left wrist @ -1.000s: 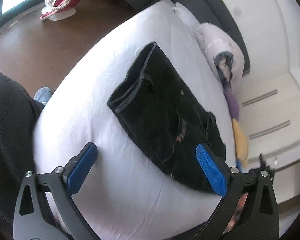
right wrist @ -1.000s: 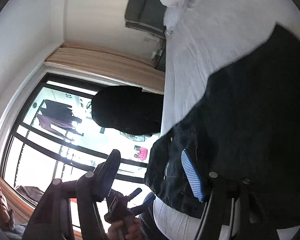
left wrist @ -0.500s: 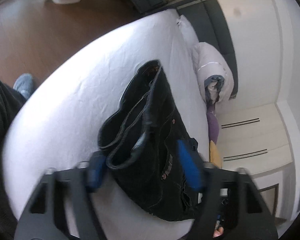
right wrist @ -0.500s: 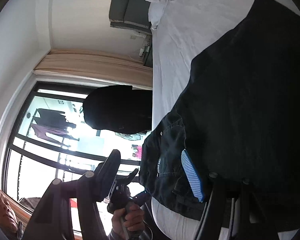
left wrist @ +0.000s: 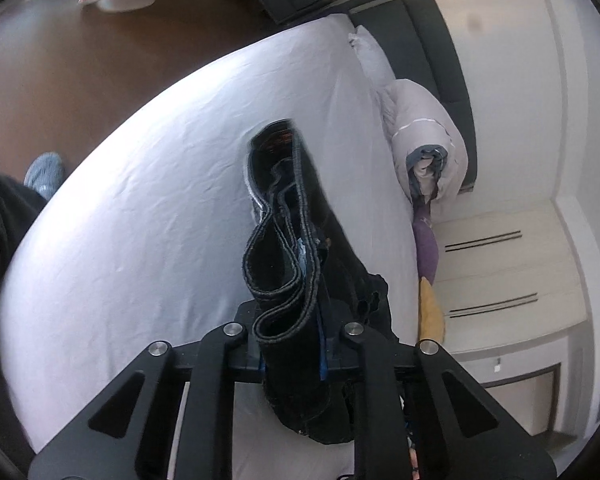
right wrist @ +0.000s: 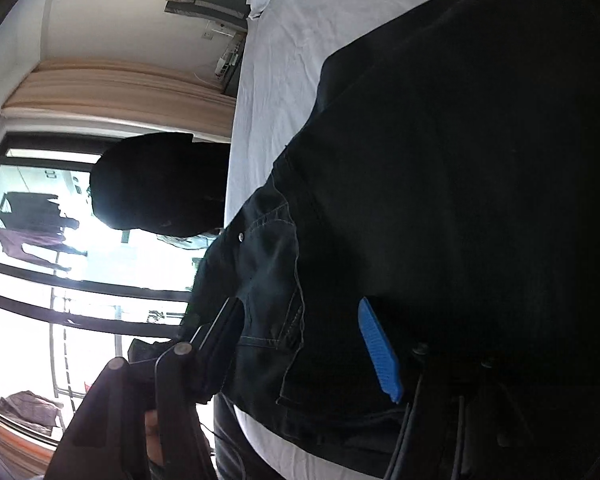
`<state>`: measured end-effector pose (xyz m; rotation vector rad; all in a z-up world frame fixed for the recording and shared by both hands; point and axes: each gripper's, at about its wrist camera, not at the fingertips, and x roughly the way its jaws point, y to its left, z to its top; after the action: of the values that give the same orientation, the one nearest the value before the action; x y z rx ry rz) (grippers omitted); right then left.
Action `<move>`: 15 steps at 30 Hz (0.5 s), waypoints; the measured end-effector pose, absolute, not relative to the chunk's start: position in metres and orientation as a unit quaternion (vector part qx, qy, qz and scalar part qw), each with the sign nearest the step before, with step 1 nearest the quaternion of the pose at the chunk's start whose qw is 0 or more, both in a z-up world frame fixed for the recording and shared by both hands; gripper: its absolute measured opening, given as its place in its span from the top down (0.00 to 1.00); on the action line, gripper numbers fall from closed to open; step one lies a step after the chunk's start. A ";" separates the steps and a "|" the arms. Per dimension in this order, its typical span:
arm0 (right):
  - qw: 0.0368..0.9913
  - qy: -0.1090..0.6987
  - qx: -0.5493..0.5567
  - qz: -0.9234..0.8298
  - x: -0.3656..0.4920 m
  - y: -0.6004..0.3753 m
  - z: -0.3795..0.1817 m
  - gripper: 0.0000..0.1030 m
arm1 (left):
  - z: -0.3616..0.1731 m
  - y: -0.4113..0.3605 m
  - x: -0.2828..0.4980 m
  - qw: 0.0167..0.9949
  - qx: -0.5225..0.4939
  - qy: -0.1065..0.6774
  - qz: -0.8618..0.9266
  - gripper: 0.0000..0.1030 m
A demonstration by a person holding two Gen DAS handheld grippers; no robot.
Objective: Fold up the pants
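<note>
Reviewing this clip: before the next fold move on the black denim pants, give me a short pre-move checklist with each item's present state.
1. Left gripper clamped on the black denim pants: ok, bunched hem between its pads.
2. Right gripper gripping the pants: not ok; jaws closing, denim between them, pads not pressing yet.
3. Held end lifted off the white bed sheet: ok.
4. Rest of the pants lying flat: cannot tell, too dark in the right wrist view.
5. Sheet ahead free for the fold: ok; rolled white duvet sits apart at the headboard.

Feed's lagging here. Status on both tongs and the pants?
Left tongs shut on pants hem. Right tongs closing over waistband, not clamped. Bed unobstructed.
</note>
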<state>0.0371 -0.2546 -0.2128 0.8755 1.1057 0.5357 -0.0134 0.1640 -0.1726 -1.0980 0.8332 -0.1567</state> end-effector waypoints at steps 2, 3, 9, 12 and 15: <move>0.736 0.500 0.389 0.239 0.035 -0.254 -0.213 0.39 | -0.151 0.154 -0.010 0.784 -0.485 0.379 -0.078 0.86; 0.741 0.500 0.380 0.237 0.035 -0.252 -0.212 0.39 | -0.138 0.147 -0.007 0.796 -0.468 0.374 -0.084 0.86; 0.731 0.462 0.434 0.254 0.034 -0.279 -0.185 0.32 | -0.044 0.054 0.018 0.871 -0.317 0.338 -0.165 0.86; 0.748 0.424 0.439 0.261 0.034 -0.317 -0.156 0.25 | -0.018 -0.034 0.025 0.895 -0.198 0.328 -0.229 0.86; 0.746 0.409 0.454 0.266 0.040 -0.356 -0.145 0.19 | -0.041 -0.106 0.017 0.891 -0.126 0.346 -0.266 0.86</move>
<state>0.0396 -0.3563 -0.1451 0.9928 0.8951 0.5817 0.0168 -0.1064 -0.0406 -0.2613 0.7181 -0.5515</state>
